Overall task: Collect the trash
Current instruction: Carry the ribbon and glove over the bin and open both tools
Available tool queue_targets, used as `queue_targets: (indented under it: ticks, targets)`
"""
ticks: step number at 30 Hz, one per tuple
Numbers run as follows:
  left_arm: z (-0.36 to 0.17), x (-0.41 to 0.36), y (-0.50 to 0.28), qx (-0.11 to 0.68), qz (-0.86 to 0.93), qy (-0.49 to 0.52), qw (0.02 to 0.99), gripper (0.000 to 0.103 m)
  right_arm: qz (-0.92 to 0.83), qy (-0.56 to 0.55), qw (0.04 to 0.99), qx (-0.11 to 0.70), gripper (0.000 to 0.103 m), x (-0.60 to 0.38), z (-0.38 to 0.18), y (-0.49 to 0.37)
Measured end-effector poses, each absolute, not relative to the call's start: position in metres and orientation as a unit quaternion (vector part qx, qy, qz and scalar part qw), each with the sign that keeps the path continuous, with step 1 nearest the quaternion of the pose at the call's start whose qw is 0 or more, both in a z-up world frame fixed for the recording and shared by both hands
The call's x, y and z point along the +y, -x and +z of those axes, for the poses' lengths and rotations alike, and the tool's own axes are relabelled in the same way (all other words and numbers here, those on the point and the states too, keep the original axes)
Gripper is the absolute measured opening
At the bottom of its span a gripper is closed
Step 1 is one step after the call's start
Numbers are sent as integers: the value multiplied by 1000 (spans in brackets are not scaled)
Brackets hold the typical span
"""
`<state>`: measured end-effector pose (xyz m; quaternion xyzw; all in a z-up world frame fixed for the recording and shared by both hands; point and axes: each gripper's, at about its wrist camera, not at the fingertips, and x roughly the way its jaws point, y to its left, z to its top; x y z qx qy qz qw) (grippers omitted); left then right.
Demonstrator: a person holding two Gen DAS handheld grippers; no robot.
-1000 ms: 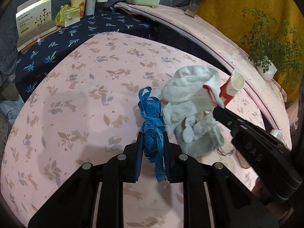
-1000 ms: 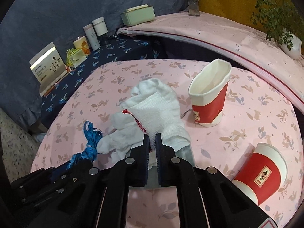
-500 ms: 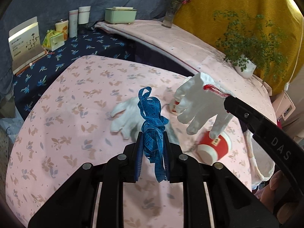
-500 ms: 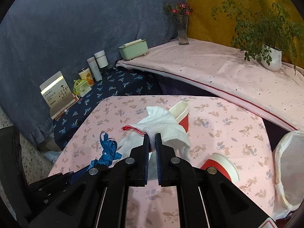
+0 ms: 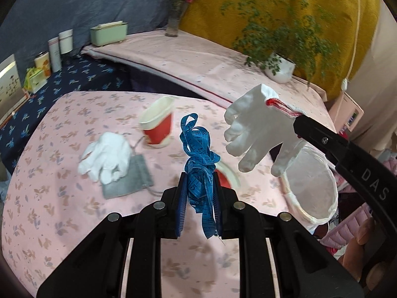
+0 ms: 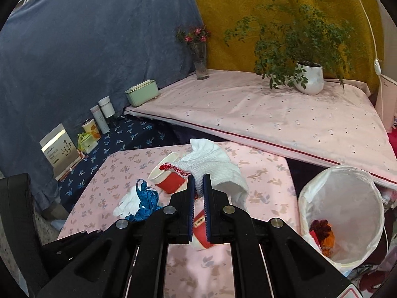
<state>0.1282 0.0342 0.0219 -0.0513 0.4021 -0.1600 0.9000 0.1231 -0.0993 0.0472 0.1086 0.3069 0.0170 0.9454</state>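
Both tongs have risen off the pink surface (image 5: pixel 74 213) since a second ago, each carrying its load. Left tongs (image 5: pixel 198 198) stay clamped on the crumpled blue measuring tape (image 5: pixel 198 164), which dangles between the pads. Right tongs (image 6: pixel 198 193) pinch the red-trimmed cuff of a white glove (image 6: pixel 215 166), hanging fingers down. Below remain a second white glove (image 5: pixel 106 159) on a grey pouch (image 5: pixel 131 186), an upright red paper cup (image 5: pixel 158 129) and a tipped one (image 6: pixel 202 231). A white-lined bin (image 6: pixel 347 198) stands just beside the surface's right edge.
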Motion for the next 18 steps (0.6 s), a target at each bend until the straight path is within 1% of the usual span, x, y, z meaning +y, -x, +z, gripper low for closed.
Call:
queue_targets:
  ticks: [18]
  targets:
    - [19, -123, -114, 408, -248, -22, 878, 18, -83, -140, 937, 308, 7, -240, 24, -82]
